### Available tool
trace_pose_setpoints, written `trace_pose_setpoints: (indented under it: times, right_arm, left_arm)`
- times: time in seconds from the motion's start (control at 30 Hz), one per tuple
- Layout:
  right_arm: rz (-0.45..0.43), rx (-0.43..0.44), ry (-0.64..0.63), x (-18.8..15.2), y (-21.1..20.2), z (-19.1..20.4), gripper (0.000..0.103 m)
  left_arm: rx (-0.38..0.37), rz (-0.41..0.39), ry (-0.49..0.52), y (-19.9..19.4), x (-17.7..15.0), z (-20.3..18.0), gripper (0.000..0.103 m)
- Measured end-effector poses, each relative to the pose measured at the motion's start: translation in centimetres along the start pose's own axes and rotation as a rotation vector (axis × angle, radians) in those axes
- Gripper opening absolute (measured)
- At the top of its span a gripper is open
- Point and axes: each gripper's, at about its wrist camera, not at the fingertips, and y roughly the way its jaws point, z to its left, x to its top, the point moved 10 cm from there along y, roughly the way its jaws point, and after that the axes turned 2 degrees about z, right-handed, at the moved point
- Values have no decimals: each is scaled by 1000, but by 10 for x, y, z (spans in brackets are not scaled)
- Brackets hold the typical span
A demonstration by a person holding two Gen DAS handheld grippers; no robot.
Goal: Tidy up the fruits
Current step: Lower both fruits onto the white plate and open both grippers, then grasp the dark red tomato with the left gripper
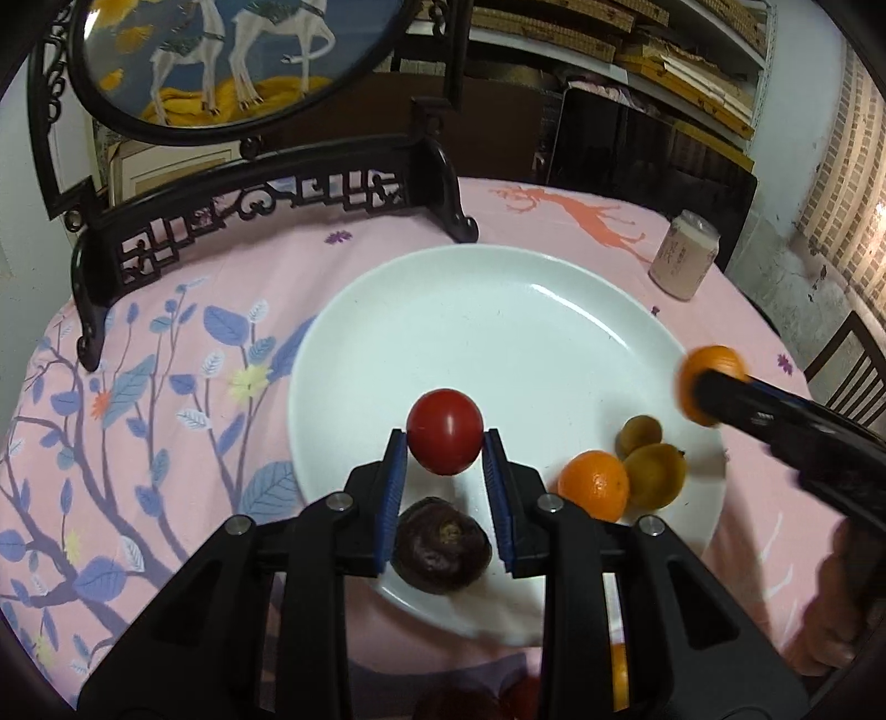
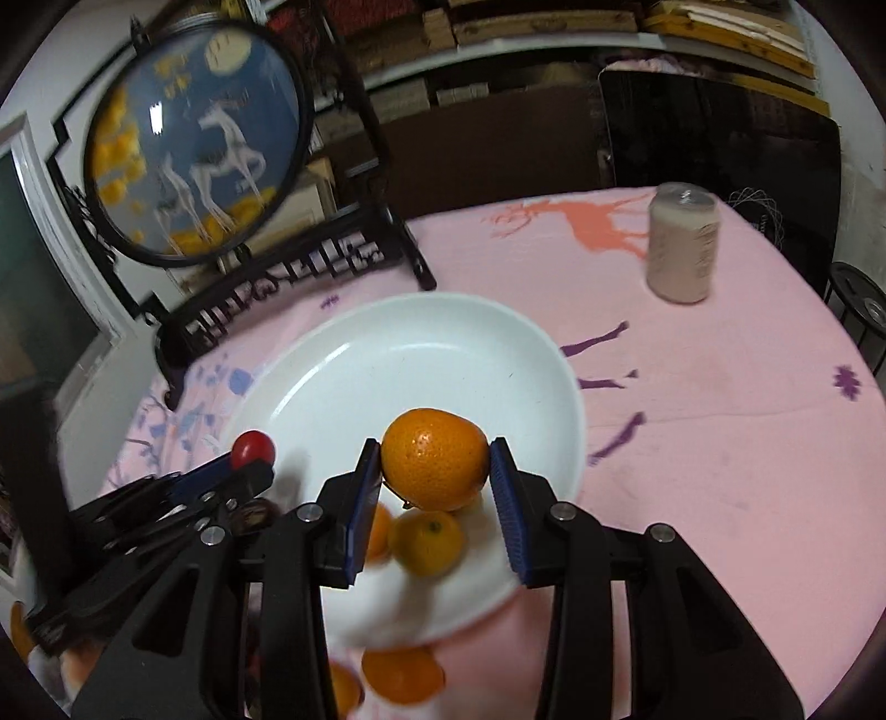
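My left gripper (image 1: 444,440) is shut on a red tomato (image 1: 444,431) and holds it above the near part of a white plate (image 1: 498,310). On the plate lie a dark purple fruit (image 1: 441,545), an orange (image 1: 593,486) and two yellow-green fruits (image 1: 656,474). My right gripper (image 2: 436,462) is shut on an orange (image 2: 434,466) above the plate's near edge (image 2: 554,354). It also shows at the right in the left wrist view (image 1: 714,387). The left gripper with the tomato (image 2: 253,448) shows at the left in the right wrist view.
A black carved stand with a round deer picture (image 1: 221,50) stands behind the plate. A pale can (image 1: 685,255) stands at the far right on the pink tablecloth (image 2: 720,443). More oranges (image 2: 403,675) lie on the cloth near the plate's front edge.
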Motion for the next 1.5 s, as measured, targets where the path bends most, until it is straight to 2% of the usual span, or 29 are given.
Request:
trace_pose_setpoints:
  times: [0.03,0.1,0.27,0.3,0.37,0.4,0.5,0.67,0.8,0.9,0.97,1.1,1.3,1.5]
  right_arm:
    - [7,-1,8,0,8,-1,41]
    - [30,31,32,-2,17,-3,41]
    - [26,77,78,-4,8,-13,42]
    - [16,81,81,-3,4,-13,53]
    - [-36,92,89,3,-10,-13,78]
    - [-75,75,86,7,-16,-12,78]
    - [-105,40,61,11,-25,-8,78]
    - [-135,89,50,6,-60,-5,78]
    - [-143,99,25,-28,-85,-3,78]
    - [-143,61,-12,-57,-96,-4,78]
    - [-138,53,-29,-71,-100,-2,79]
    - [-128,40,-37,-90,-106,-3,89]
    - [-136,20,-25,-90,-109,-9,89]
    - [-116,19,-20,-93,-105,-11,89]
  left_arm:
    - [4,-1,2,1,0,1,30]
    - [5,-13,-3,-1,2,2,55]
    - [-15,-65,-46,-22,11,10,66]
    - [-20,-68,-53,-24,12,11,68]
    - [-23,-72,-66,-29,10,13,68]
    - [-20,-73,-74,-31,9,15,69]
    - [-29,-70,-85,-35,3,16,69]
    - [16,-100,-75,-54,-12,27,75]
    - [22,-95,-80,-67,-33,35,79]
    - [45,-89,-61,-74,-52,37,82]
    - [59,-89,-51,-80,-64,38,85]
    - [74,-76,-18,-87,-87,35,91]
    - [67,-60,61,-81,-98,15,92]
    - [109,-26,100,-68,-104,13,92]
